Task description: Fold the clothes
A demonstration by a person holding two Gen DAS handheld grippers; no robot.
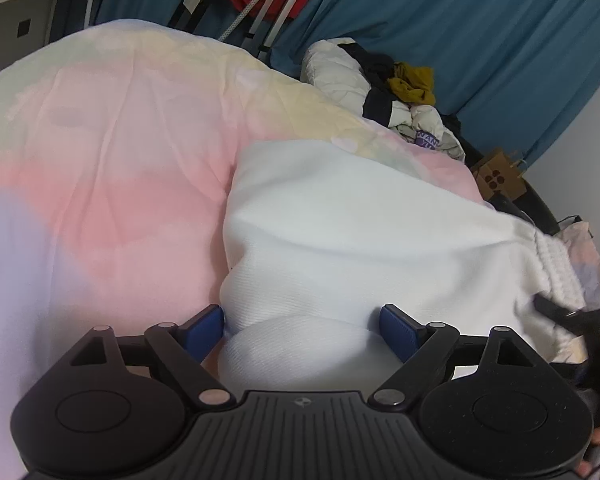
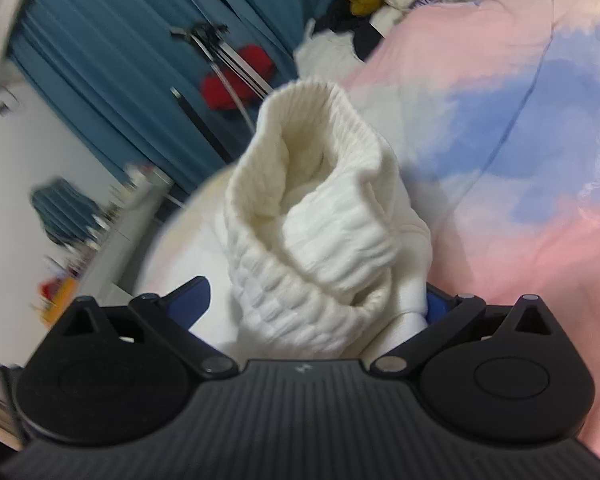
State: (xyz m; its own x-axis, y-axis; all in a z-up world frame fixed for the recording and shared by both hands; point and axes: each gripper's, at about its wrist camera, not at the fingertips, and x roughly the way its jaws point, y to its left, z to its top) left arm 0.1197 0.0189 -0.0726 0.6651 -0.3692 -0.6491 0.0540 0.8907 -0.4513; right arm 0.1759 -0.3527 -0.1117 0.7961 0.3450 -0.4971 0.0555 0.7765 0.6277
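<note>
Covering bed, pastel quilt (image 1: 112,184); teal curtains (image 1: 480,36) behind.

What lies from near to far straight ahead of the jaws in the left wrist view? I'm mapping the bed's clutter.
Left gripper → white garment → pastel bedsheet → heap of clothes → blue curtain.

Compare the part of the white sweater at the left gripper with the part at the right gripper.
At the left gripper, the white sweater shows smooth, fine-knit fabric bulging between the pads; at the right gripper, a chunky ribbed cuff stands up, open like a tube. The left section spreads over the pastel bedsheet; the right one is bunched. Both are white, with fabric between wide-set fingers.
</note>
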